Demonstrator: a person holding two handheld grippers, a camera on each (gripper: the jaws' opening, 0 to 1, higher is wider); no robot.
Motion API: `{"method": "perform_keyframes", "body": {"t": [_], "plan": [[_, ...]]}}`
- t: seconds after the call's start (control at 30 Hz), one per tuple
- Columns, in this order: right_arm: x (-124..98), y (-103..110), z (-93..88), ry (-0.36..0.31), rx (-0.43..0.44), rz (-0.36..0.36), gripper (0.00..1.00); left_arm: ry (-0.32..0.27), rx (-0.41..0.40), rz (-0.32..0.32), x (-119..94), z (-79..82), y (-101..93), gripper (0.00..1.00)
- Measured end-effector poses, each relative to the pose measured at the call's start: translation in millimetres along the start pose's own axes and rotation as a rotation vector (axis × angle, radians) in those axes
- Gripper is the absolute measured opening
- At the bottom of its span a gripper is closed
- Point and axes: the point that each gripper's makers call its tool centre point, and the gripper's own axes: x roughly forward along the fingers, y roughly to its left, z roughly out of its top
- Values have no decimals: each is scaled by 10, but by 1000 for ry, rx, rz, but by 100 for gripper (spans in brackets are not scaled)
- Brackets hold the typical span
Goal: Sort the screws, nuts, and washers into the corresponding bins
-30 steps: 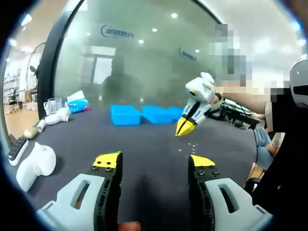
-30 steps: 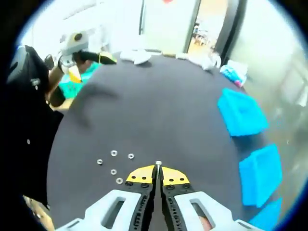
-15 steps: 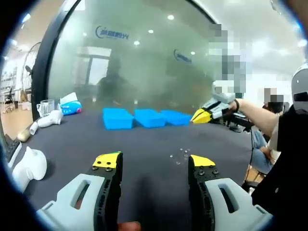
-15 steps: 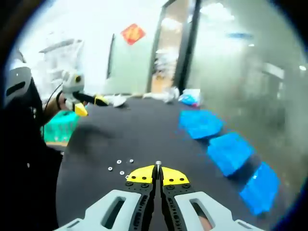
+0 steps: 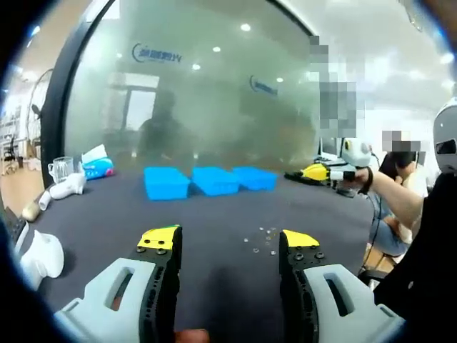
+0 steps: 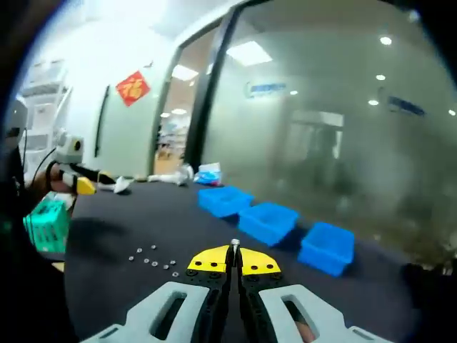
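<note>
Yellow-tipped fingers of the right gripper (image 6: 235, 260) are clenched on a small screw (image 6: 235, 243), whose head pokes out just above the tips. A second ago this gripper pointed down at the dark desk (image 6: 214, 236), close over the loose parts (image 6: 151, 261); since then it has lifted and levelled out, so its view now looks across the desk toward the three blue bins (image 6: 272, 222) standing in a row before the glass wall. The parts have fallen away to the near left of the fingers, and the bins lie ahead and to the right, well apart from the screw.

Seen from the left gripper view, the right gripper (image 5: 315, 171) has risen from beside the parts (image 5: 260, 239) and now hangs in the air at the right, about level with the bins (image 5: 209, 181). The left gripper (image 5: 229, 244) has its fingers spread wide, gripping nothing, low over the near desk; it has barely shifted.

Judging by this, the pick is done and the carry is under way: one screw is up, not yet binned, and several nuts or washers remain on the desk. Which bin takes screws cannot be told from here.
</note>
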Motion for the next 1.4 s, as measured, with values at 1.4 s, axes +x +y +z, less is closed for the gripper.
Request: {"method": "perform_keyframes", "body": {"t": [1.4], "plan": [[1152, -1817, -25, 63, 168, -349, 1, -12, 12, 45, -139, 35, 89, 53]]}}
